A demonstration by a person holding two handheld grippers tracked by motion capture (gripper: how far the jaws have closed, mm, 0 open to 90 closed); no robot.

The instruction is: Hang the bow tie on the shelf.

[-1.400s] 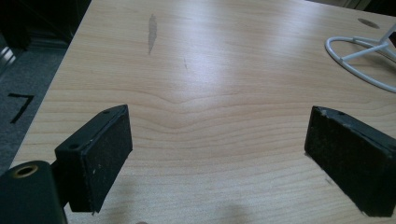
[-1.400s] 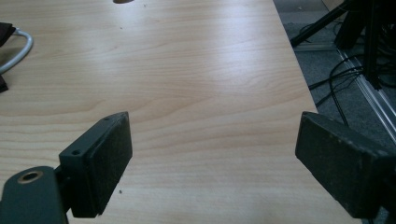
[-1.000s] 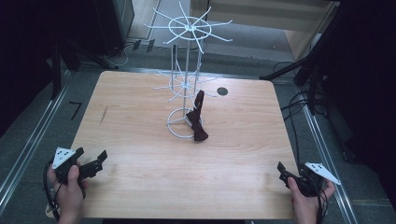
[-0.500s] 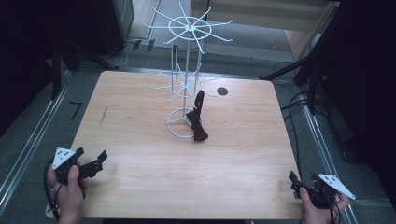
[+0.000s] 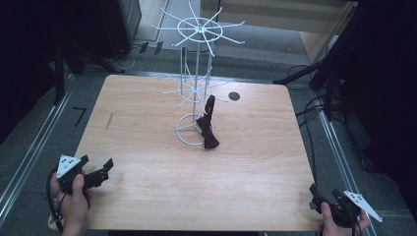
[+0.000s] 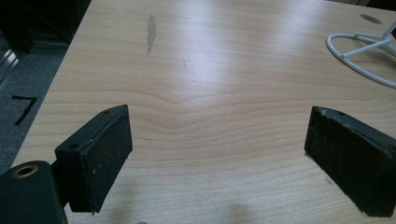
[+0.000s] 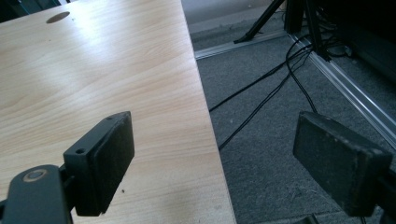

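You held both grippers well away from the white wire rack (image 5: 196,88). The left gripper (image 5: 93,173) and the right gripper (image 5: 322,199) had their jaws spread and empty, probably at rest. The dark red bow tie (image 5: 207,123) leaned against the rack's base ring.

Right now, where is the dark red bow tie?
In the high view, the bow tie sits mid-table, leaning against the white wire rack, on the right of its ring base.

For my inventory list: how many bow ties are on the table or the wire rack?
1. A dark red bow tie leans against the white wire rack, lower end on the table beside the ring base.
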